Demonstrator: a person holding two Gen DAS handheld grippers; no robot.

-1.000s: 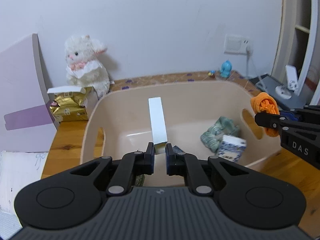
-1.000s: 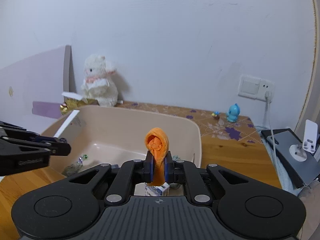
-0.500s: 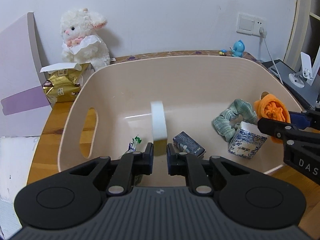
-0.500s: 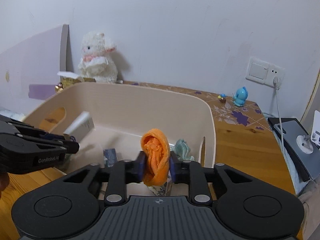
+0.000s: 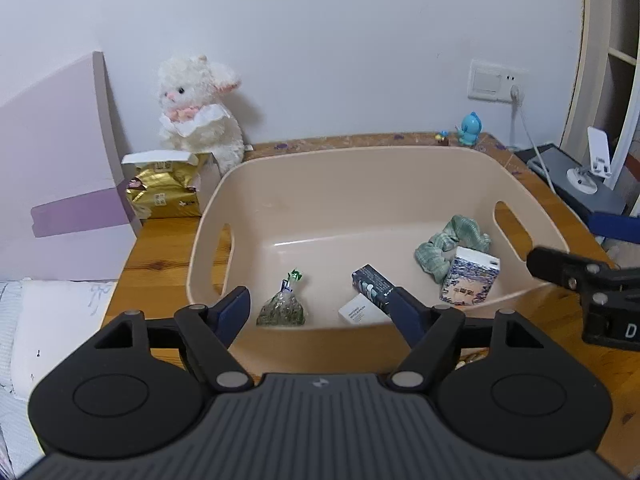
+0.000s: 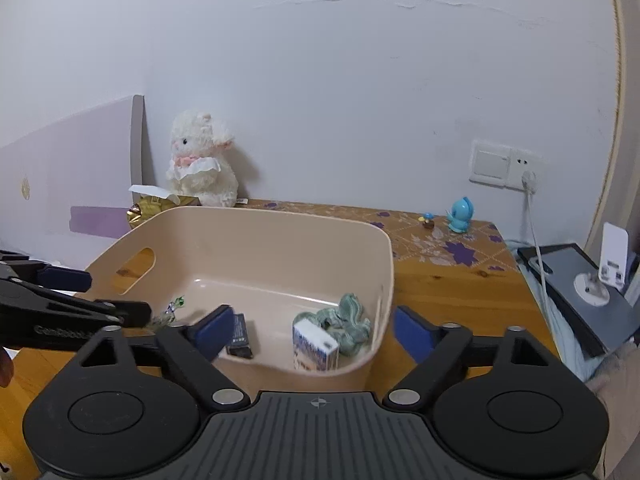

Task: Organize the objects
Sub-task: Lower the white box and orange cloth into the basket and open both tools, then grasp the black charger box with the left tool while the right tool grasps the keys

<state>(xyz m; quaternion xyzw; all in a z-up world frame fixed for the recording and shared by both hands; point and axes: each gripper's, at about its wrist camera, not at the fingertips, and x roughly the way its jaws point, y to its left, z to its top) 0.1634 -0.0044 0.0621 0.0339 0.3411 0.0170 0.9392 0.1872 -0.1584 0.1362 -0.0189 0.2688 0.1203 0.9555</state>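
left wrist view: the left gripper (image 5: 322, 306) hangs with its jaws spread wide and nothing between them, poised over the near rim of the beige basket (image 5: 360, 160) on the wooden tabletop (image 5: 160, 240). just beyond its fingertips, on the basket floor, lie a small clear bag of greenish bits (image 5: 282, 308), a white box end (image 5: 356, 314) and a dark blue carton (image 5: 370, 284); further right sit a blue-patterned box (image 5: 470, 278) and a green scrunchie (image 5: 448, 244) touching it. at the right edge the right gripper (image 6: 310, 330), seen from its own camera, is likewise splayed apart and empty above the basket's near right corner.

no orange item shows in either view, so whether it lies in the basket cannot be told. the risk from here, as a judgement: both tools crowd the same near rim, and a careless pull-back could clip the wall and shove or tip the light basket, scattering the small pieces. reaching for a next item could also knock the two grippers together.

beyond the basket stand a gold packet (image 5: 164, 194), a white plush lamb (image 5: 200, 112) against the wall, and a blue figurine (image 5: 468, 124).
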